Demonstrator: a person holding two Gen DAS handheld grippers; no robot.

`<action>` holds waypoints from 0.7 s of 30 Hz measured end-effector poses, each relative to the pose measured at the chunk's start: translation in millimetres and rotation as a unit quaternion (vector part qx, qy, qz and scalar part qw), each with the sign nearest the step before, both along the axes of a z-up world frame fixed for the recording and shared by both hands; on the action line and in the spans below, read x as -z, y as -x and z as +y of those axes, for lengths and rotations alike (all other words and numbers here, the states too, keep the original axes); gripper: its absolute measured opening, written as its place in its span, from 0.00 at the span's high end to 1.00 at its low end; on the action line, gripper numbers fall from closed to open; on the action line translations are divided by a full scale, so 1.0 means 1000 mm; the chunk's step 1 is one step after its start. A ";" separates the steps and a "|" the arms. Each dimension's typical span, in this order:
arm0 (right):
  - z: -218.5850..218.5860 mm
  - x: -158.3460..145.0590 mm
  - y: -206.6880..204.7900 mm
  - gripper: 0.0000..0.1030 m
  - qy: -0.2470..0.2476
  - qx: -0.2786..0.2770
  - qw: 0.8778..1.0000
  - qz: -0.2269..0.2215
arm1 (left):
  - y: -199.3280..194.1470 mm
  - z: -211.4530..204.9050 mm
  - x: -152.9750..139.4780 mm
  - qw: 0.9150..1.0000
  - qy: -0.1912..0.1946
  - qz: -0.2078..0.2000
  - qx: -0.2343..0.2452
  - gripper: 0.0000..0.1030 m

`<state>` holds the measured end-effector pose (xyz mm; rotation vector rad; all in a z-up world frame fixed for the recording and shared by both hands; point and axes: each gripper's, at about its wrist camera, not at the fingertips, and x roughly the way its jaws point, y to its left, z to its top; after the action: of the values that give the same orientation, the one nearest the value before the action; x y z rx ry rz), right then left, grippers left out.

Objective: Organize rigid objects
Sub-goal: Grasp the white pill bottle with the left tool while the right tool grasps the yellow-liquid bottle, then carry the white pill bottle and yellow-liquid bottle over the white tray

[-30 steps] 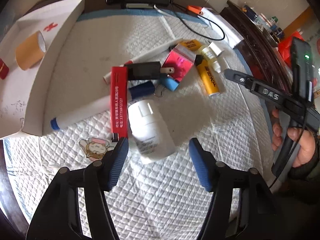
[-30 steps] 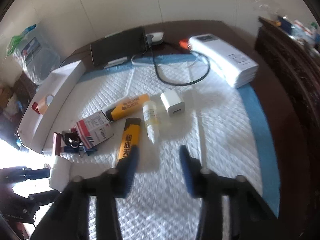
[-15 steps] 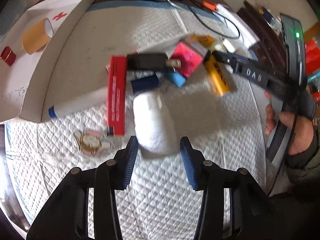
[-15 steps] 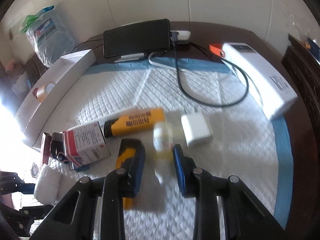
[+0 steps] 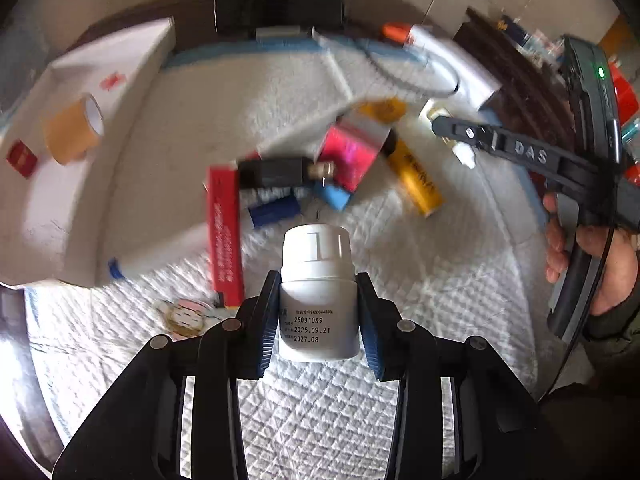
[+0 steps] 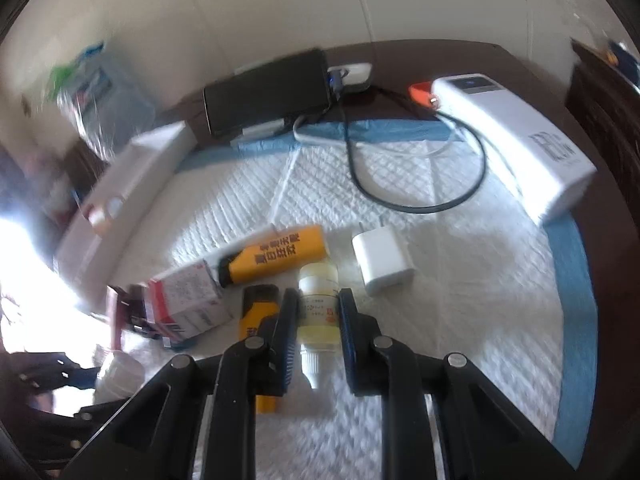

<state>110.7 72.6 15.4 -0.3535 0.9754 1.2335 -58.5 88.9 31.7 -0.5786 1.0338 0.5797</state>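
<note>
My left gripper (image 5: 318, 304) is closing its jaws, and the blue pads press on both sides of a white pill bottle (image 5: 316, 272), cap pointing away. The right gripper (image 6: 318, 314) is shut on a small dropper bottle (image 6: 318, 292) of pale yellow liquid, nozzle toward the camera. In the left wrist view the right gripper's finger (image 5: 472, 136) lies over that dropper bottle (image 5: 464, 154), held by a person's hand (image 5: 600, 264). A pile of loose items lies on the white quilted pad (image 5: 320, 408): a red box (image 5: 224, 232), a black plug (image 5: 276, 172) and a yellow tube (image 5: 416, 184).
A white tray (image 5: 132, 112) at left holds a tape roll (image 5: 74, 128). A white charger (image 6: 382, 262), a yellow tube (image 6: 276, 256) and a red-and-white carton (image 6: 188, 304) lie near the right gripper. A power bank (image 6: 516, 144), cable and phone (image 6: 268, 92) sit at the back.
The left jaws narrowed around the white bottle and now grip it. The right gripper moved forward over the dropper bottle and shut on it.
</note>
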 end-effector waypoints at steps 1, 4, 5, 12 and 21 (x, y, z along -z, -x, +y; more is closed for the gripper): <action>-0.005 -0.010 0.001 0.82 -0.012 0.003 1.000 -0.003 | 0.004 0.000 -0.012 1.000 -0.015 -0.010 -0.002 0.65; -0.018 -0.044 0.005 0.82 -0.052 0.009 0.999 -0.007 | 0.018 0.006 -0.058 0.997 -0.061 -0.049 -0.012 0.65; -0.022 -0.056 0.006 0.82 -0.067 0.011 0.998 -0.009 | 0.024 0.010 -0.074 0.995 -0.073 -0.062 -0.017 0.65; -0.062 -0.219 0.009 0.82 -0.259 0.027 0.962 -0.078 | 0.081 0.040 -0.249 0.954 -0.244 -0.162 -0.059 0.65; -0.101 -0.386 0.073 0.82 -0.429 0.007 0.893 -0.134 | 0.173 0.031 -0.361 0.904 -0.345 -0.241 -0.071 0.65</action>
<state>37.9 -28.9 401.2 0.1850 0.1339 1.4297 -231.6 120.1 392.3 -0.1438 0.2718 0.8275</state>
